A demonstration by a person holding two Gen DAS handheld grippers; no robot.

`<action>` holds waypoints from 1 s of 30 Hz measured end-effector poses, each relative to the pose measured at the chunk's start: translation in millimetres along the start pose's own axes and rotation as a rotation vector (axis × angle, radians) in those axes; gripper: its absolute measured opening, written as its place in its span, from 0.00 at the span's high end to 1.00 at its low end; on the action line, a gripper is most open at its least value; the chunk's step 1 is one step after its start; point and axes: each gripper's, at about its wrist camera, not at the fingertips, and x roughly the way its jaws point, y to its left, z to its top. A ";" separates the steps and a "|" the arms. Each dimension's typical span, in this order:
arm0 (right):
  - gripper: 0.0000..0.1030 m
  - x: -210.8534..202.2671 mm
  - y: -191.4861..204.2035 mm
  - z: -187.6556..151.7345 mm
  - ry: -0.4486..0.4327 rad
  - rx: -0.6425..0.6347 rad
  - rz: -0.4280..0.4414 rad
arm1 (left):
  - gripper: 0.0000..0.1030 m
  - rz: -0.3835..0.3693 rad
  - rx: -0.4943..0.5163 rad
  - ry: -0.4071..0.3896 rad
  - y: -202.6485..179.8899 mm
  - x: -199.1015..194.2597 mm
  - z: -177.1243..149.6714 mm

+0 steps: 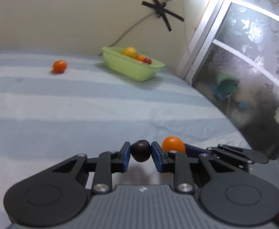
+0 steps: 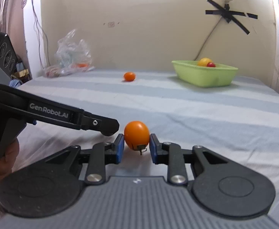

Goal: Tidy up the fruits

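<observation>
Here the left claw point(image 1: 141, 150), tilted slightly downward, is clamped on a dark plum point(image 1: 140, 151) low over the striped bed point(image 1: 82, 105). Just beside it, the right claw point(image 2: 136, 146) grips an orange tomato point(image 2: 136, 135). A green basket point(image 2: 204, 76) with fruit sits far back.

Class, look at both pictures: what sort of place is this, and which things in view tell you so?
Probably a room in a home, perhaps a bedroom: a striped sheet covers the surface, a patterned glass door stands beside it, and a plastic bag lies by the wall.

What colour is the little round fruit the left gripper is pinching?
Dark purple, nearly black: the small round fruit, seen best from the left wrist.
</observation>
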 end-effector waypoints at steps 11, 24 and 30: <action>0.70 29.3 -89.0 76.4 -0.108 0.101 -0.039 | 0.76 -0.131 0.011 -0.056 -11.1 71.7 123.2; 0.70 120.7 -195.5 135.2 -0.074 0.192 -0.134 | 0.74 -0.036 -0.070 -0.001 23.9 207.7 201.4; 0.55 136.1 -200.4 135.3 -0.091 0.195 -0.130 | 0.54 -0.015 -0.082 -0.002 31.2 215.4 197.4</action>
